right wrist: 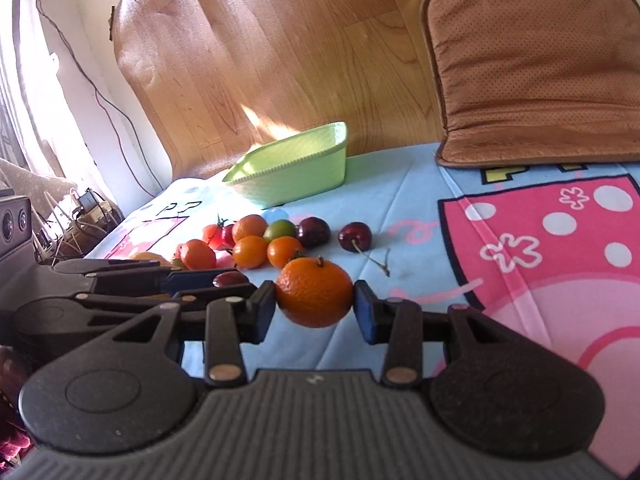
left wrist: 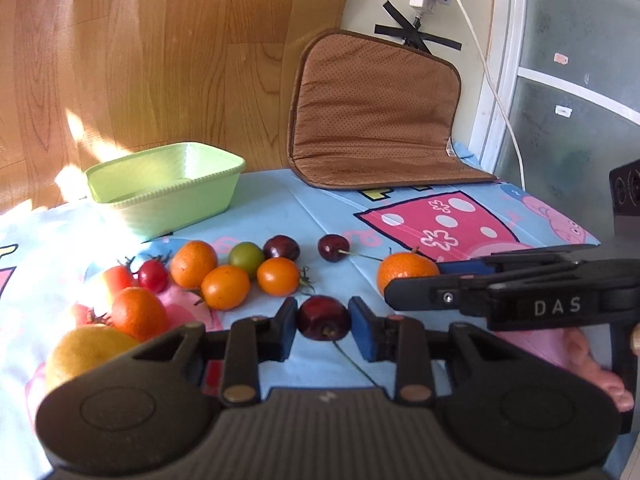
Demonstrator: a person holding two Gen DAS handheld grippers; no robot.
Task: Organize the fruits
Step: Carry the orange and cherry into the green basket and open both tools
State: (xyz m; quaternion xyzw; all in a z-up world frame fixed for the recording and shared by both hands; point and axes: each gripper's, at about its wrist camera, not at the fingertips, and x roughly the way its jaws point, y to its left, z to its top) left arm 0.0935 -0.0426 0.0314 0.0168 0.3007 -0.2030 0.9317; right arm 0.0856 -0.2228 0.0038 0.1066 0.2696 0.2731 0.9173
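My left gripper [left wrist: 323, 320] is shut on a dark red cherry [left wrist: 324, 317], whose stem trails toward the camera. My right gripper [right wrist: 315, 300] is shut on a small mandarin [right wrist: 314, 292], and both blue pads press its sides. That mandarin [left wrist: 406, 270] and the right gripper's fingers [left wrist: 460, 268] also show at the right of the left wrist view. Beyond lie several loose fruits: two more cherries [left wrist: 333, 248], orange tomatoes [left wrist: 225, 287], a green one [left wrist: 246, 258], red ones [left wrist: 152, 276] and a yellow fruit [left wrist: 86, 354]. A light green basket [left wrist: 166, 184] stands behind them, with nothing visible inside.
A cartoon-print cloth [left wrist: 440, 220] covers the table. A brown cushion [left wrist: 376, 112] leans against the wall at the back right. Wood-grain panelling [left wrist: 160, 60] runs behind the basket. A black device [left wrist: 624, 192] stands at the far right edge. A white cable [left wrist: 500, 100] hangs down the wall.
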